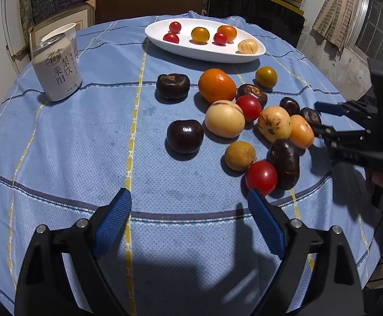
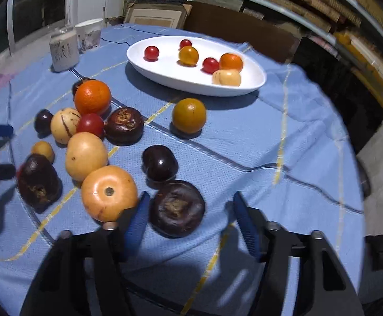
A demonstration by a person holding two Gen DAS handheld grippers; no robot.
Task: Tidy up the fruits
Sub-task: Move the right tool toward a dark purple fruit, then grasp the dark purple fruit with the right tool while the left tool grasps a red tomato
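- Two hand-held grippers face the fruit on the table; the right hand-held gripper is much the nearer to the dark flattened fruit, which lies between its blue pads.
- The left pad sits just beside that fruit and the right pad stands clear of it, so this gripper is unclenched, grasping nothing.
- The fruit is squat, its broad face up, with a dull, wrinkled skin and a brownish stem scar.
- A smooth orange-yellow fruit crowds the left pad; this could be nudged.
- The left hand-held gripper is spread wide and empty above bare cloth.
- The glossy white oval dish lies well beyond, already holding six small fruits.
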